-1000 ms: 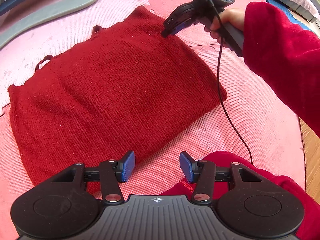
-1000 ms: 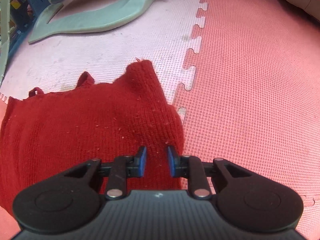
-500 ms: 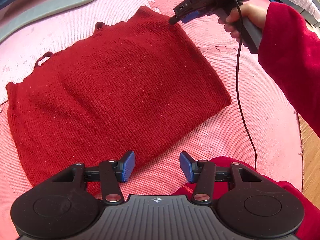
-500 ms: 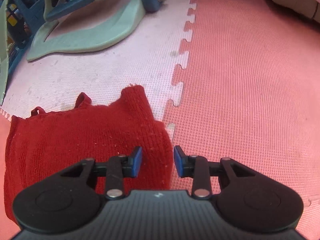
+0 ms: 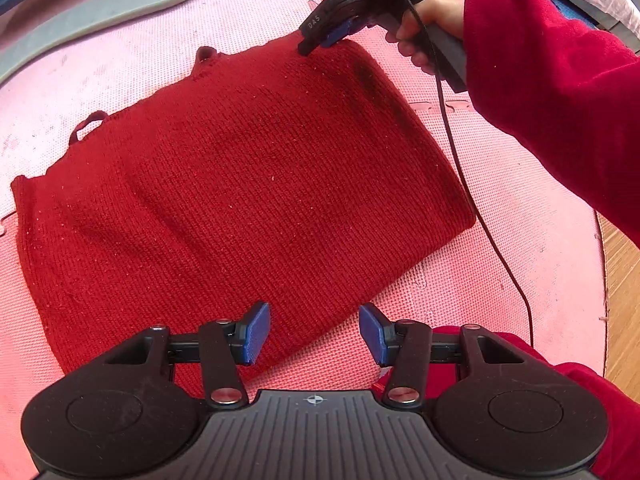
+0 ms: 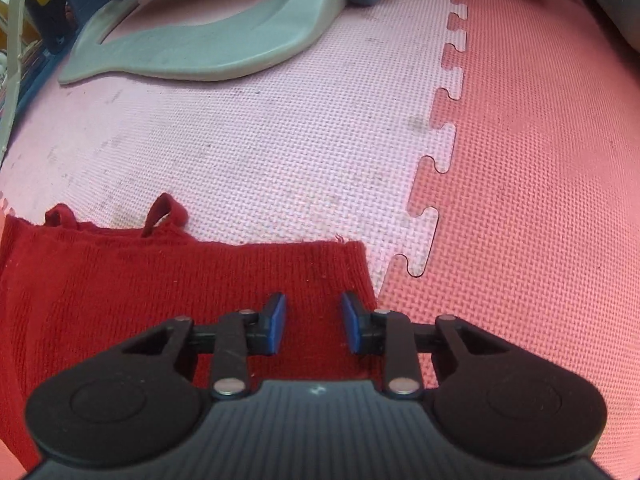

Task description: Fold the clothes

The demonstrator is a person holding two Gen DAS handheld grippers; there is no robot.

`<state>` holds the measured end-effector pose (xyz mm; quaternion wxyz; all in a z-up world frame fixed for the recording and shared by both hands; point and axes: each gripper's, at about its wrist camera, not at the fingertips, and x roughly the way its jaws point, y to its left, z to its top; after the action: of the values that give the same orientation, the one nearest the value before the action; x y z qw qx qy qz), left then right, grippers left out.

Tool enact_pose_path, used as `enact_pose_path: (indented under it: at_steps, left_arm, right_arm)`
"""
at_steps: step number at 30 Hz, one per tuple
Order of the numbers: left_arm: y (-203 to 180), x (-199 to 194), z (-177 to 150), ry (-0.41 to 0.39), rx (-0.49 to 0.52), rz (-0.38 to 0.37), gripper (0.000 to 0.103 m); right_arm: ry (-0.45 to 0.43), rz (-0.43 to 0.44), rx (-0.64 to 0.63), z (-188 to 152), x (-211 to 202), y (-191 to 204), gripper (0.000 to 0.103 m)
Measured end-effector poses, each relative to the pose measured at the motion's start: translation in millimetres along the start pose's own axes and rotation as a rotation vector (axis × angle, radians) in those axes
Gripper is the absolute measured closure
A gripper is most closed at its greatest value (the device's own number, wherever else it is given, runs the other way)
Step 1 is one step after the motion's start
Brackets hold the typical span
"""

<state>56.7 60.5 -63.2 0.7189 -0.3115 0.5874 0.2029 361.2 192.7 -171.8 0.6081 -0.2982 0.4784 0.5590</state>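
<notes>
A red knitted garment [image 5: 248,192] lies flat on the pink foam mat, with two small strap loops [image 5: 90,126] at its far edge. My left gripper [image 5: 314,334] is open and empty, hovering over the garment's near edge. My right gripper [image 5: 316,42] shows in the left wrist view at the garment's far right corner, held by a hand in a red sleeve. In the right wrist view the right gripper [image 6: 312,322] is open and empty just above that corner of the garment [image 6: 120,300], which lies flat.
The foam mat [image 6: 280,140] has a pale pink tile and a darker red tile [image 6: 540,200] joined by puzzle teeth. A grey-green plastic base [image 6: 208,44] stands at the far side. A black cable [image 5: 480,220] trails from the right gripper. Wooden floor [image 5: 624,280] lies at the right.
The right gripper opened, letting go of the garment's far right corner, which now lies flat and spread. The left gripper stayed open and nearly still.
</notes>
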Motion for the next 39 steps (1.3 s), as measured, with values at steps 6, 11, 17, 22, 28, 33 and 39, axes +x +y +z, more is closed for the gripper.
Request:
enact_pose_path:
  at_steps: [6, 11, 17, 22, 28, 33, 39]
  left_arm:
    - [13, 2, 6, 0.027, -0.009, -0.029, 0.051]
    - [19, -2, 10, 0.030, -0.012, -0.043, 0.051]
    - [21, -8, 17, 0.024, -0.014, -0.058, 0.051]
    - [20, -13, 20, 0.013, 0.004, -0.059, 0.051]
    - [16, -15, 16, 0.016, 0.020, -0.035, 0.051]
    - [13, -16, 11, 0.017, 0.019, -0.015, 0.051]
    - [12, -23, 15, 0.020, -0.018, -0.014, 0.051]
  right_arm:
    - [0.017, 0.059, 0.109, 1, 5, -33, 0.085]
    - [0.016, 0.049, 0.164, 4, -4, -36, 0.084]
    - [-0.030, -0.008, 0.145, -14, -56, -19, 0.082]
    - [0.059, -0.065, 0.047, -45, -57, -5, 0.082]
    - [0.096, -0.114, 0.126, -61, -27, -30, 0.083]
    - [0.067, -0.114, 0.188, -67, -36, -36, 0.082]
    - [-0.046, -0.107, 0.261, -74, -88, -7, 0.082]
